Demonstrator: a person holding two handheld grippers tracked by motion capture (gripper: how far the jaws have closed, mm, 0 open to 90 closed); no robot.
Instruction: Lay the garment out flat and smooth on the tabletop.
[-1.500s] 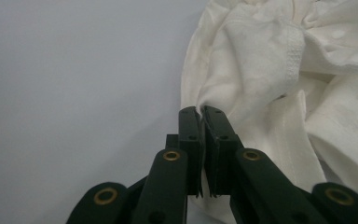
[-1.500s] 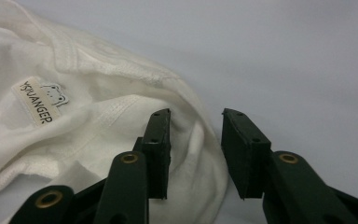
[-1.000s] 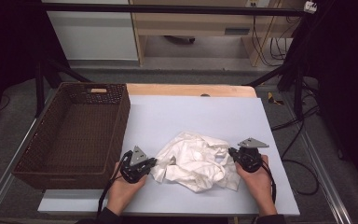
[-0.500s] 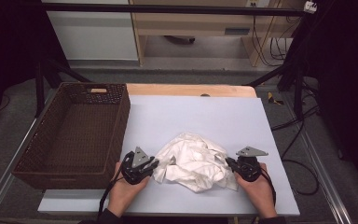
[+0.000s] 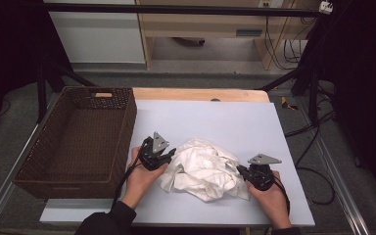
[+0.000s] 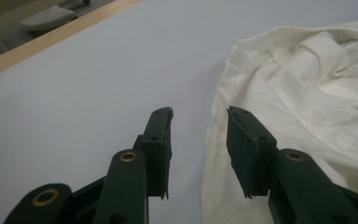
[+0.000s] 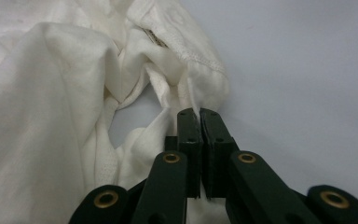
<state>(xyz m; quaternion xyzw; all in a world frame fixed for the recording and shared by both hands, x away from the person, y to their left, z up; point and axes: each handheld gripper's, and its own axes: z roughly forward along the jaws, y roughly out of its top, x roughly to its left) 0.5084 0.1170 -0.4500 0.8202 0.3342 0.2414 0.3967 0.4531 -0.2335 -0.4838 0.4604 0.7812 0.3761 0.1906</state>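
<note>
White cloth (image 5: 205, 167) is lying crumpled on the pale blue table (image 5: 215, 117), just right of the brown wicker basket (image 5: 78, 142). Right gripper (image 7: 199, 112) is pinching a thin fold of its edge, jaws pressed together. Left gripper (image 6: 198, 116) is sitting at the cloth's other edge, its 2 jaws spread.

Left hand-held gripper (image 6: 199, 122) gapes wide; right hand-held gripper (image 7: 199, 113) is pinched closed.
</note>
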